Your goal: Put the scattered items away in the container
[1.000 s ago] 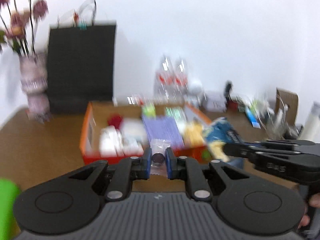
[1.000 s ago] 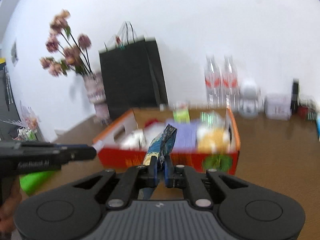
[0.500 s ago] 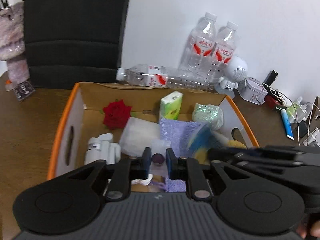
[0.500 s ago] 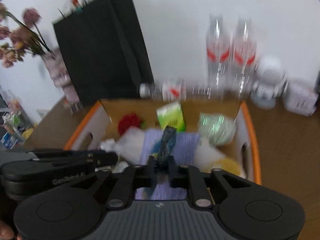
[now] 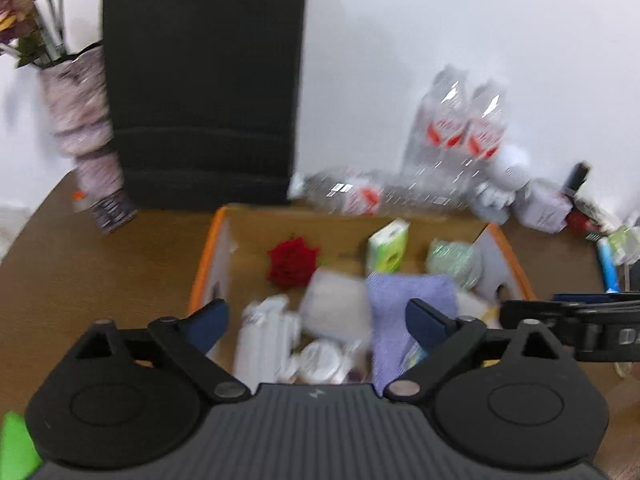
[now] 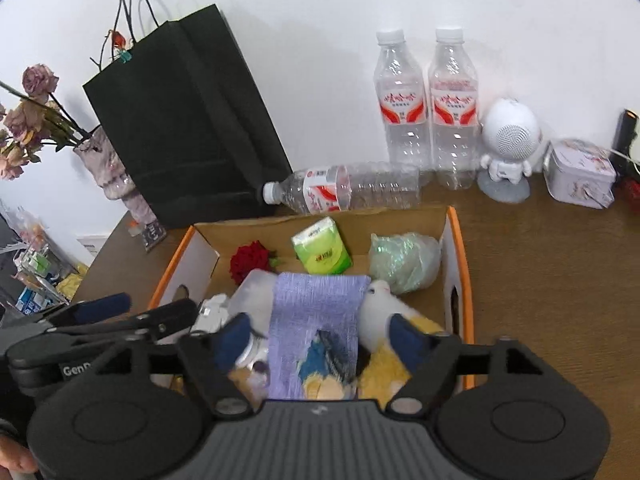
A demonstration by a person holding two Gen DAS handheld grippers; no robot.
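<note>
Both grippers hang over the orange-rimmed cardboard box [image 6: 456, 240] on the brown wooden bench [image 6: 560, 280], pointing steeply down into it

Left gripper [image 5: 316, 320]: jaws have just been opening and now stand wide apart, nothing between the blue pads. Below them a small clear pouch or pot with a round white face [image 5: 320, 358] lies among the box contents; blurred, cannot tell exactly what it is

Right gripper [image 6: 318, 336]: jaws have just been opening, apart, nothing pinched. The blue and yellow printed packet [image 6: 326, 364] lies loose on the lilac woven cloth [image 6: 316, 304] inside the box, directly beneath the gap

Already in the box: red fabric rose [image 6: 250, 258], green tissue pack [image 6: 322, 250], crumpled pale-green plastic bag [image 6: 404, 256], white items at the left side

Judgement: this is the release step, and both items look delivered. To finish it well, keep the jaws wide and lift straight out along the fingers so no pad drags the packet or the cloth back over the rim. The two grippers sit close side by side; draw them apart as they rise. A bright green thing [image 5: 16, 444] at the left view's lower corner may be a leftover; too cropped to tell
</note>
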